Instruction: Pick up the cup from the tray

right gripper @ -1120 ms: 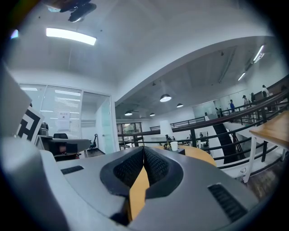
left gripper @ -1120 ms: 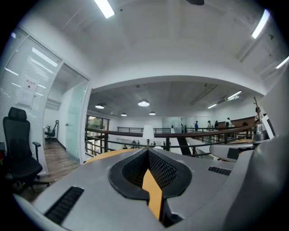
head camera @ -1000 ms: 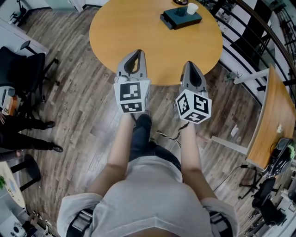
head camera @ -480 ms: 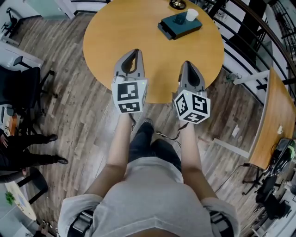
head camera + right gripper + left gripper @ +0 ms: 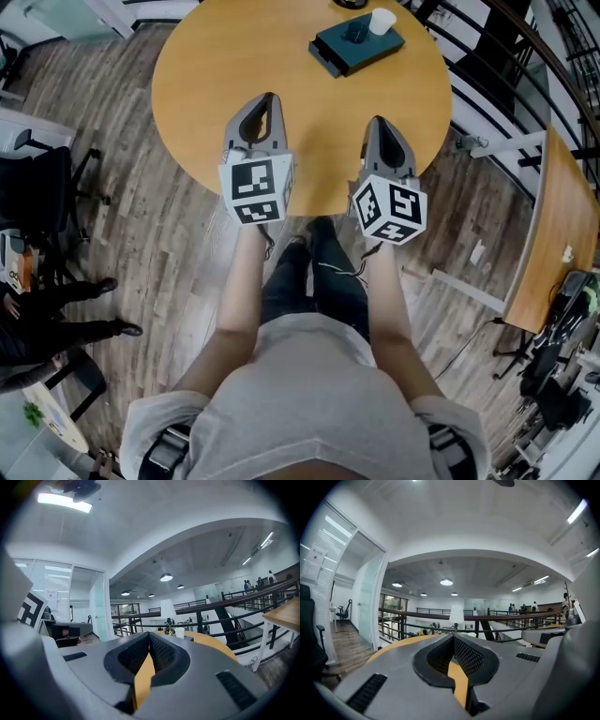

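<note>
well, from the head view, the white paper cup (image 5: 382,21) stands upright at the far right corner of the dark teal tray (image 5: 330,53), which sits on the far side of the round wooden counter (image 5: 234,56). both claws hover over the near edge of that counter, pointing roughly level at the far side. the left claw (image 5: 268,97) has its jaws together with nothing in them, and so does the right claw (image 5: 377,121). the cup lies ahead of the right claw and almost in line with it, well apart from both; the right hand looks the nearer one. the cup's long axis is vertical, so i judge a level approach from the near side would meet its wall squarely. the cubes behind the claws carry black-and-white square markers, no words.

from the left gripper view, the left claw (image 5: 453,636) shows its ribbed pads meeting at the tip, a slit of orange counter (image 5: 401,642) behind them. i cannot pick the cup out for certain here.

from the right gripper view, the right claw (image 5: 149,635) is pinched closed and empty. the cup (image 5: 179,632) shows just right of the tip line, small and far off, on the dark tray (image 5: 191,638) at the far part of the counter (image 5: 213,644). no brand or print on the cup can be read.
</note>
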Available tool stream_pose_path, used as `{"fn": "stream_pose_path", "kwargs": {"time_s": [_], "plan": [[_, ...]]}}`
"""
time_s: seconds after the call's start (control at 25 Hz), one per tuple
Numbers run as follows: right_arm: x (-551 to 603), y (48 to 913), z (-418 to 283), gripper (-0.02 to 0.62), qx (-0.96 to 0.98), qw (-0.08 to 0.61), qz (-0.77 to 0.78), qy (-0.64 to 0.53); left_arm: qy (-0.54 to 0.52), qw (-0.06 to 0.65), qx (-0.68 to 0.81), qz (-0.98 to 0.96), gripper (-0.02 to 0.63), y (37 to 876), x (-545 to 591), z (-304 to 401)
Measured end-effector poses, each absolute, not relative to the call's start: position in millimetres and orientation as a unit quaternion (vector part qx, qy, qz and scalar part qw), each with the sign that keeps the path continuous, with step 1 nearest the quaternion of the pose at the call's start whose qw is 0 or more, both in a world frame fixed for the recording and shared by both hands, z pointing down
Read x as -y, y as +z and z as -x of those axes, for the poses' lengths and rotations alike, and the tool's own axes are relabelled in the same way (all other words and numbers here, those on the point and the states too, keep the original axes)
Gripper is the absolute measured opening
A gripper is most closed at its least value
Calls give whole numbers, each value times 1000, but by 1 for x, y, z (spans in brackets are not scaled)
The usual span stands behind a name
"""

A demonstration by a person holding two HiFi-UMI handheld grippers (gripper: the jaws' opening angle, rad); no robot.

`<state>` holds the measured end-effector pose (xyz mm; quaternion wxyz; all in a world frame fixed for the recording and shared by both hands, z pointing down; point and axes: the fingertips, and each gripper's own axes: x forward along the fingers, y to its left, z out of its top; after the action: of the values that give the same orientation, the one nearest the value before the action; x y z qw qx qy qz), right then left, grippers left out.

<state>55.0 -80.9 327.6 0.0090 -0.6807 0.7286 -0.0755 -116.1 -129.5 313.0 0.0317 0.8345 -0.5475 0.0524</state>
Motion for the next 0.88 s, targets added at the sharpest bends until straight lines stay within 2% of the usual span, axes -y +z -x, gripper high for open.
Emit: {"fn": "stream_pose_path", "kwargs": {"time_s": [0.88], "plan": [[236,344,-124,8,-753,8,651,-92,73,31,586,-806,6,323,263,59]]}}
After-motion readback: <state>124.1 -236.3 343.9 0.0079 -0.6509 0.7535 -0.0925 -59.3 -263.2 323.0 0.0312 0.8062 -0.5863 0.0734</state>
